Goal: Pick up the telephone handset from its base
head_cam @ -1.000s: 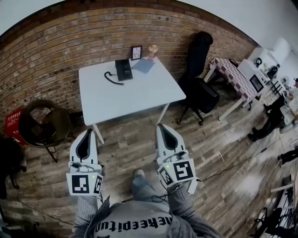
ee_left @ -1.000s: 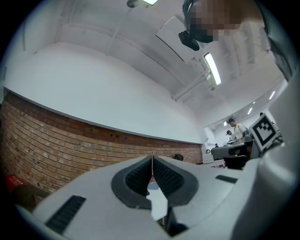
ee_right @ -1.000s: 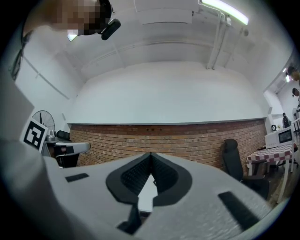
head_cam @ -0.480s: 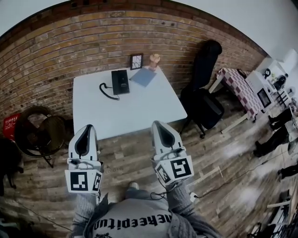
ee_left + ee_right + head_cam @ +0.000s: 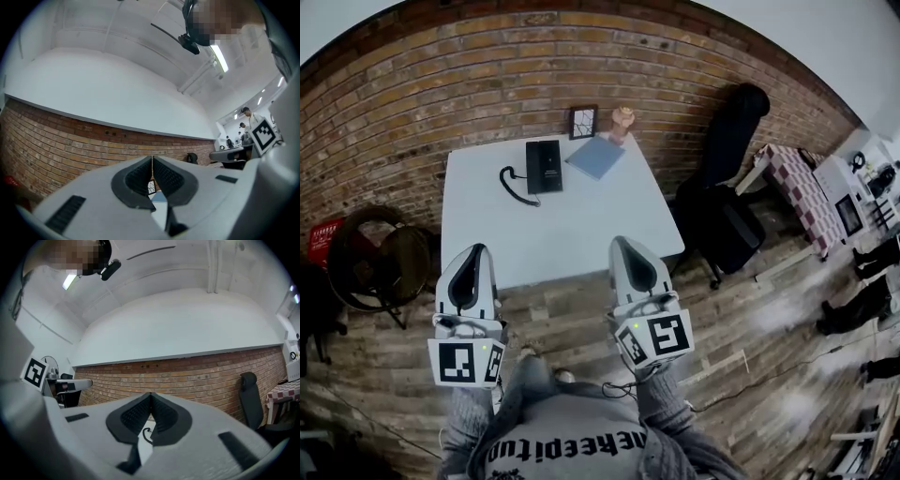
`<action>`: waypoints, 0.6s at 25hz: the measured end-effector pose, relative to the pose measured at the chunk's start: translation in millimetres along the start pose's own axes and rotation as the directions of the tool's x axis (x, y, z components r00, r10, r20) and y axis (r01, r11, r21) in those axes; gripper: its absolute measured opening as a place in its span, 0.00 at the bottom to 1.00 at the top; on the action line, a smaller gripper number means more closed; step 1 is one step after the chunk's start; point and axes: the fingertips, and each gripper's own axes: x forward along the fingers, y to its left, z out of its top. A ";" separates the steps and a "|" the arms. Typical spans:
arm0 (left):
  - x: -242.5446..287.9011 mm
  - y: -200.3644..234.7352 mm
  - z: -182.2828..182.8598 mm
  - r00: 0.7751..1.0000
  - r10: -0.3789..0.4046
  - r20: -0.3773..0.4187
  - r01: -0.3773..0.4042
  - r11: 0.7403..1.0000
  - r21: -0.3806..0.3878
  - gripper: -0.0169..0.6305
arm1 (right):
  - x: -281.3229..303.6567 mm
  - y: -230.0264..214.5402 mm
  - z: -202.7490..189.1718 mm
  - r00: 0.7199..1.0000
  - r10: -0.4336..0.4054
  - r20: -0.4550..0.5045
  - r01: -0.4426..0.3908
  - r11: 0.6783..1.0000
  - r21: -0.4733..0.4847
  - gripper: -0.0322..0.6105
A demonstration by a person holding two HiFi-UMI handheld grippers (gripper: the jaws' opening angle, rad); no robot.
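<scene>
Standing toward the far edge of the bench (image 5: pixel 567 230): black telephone (image 5: pixel 544 167). Off its near edge: left gripper (image 5: pixel 475 248), right gripper (image 5: pixel 620 241), both closed, empty.

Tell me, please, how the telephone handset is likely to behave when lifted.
The handset looks like rigid black plastic, so probably stiff and light. Its cord loops loose on the table, so it will likely trail and may tug the base.

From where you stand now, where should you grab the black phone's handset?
Grab the handset by its slim middle, pinching across its width from above. It seems to lie lengthways on the left of the base, with the cord curling out that side, so the left gripper, now shut, suits best.
</scene>
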 end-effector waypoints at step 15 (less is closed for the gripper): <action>115.3 44.4 -37.3 1.000 -0.019 -0.008 0.019 1.000 -0.008 0.05 | 111.8 -49.6 -22.9 0.999 -0.030 -0.014 0.030 1.000 0.005 0.06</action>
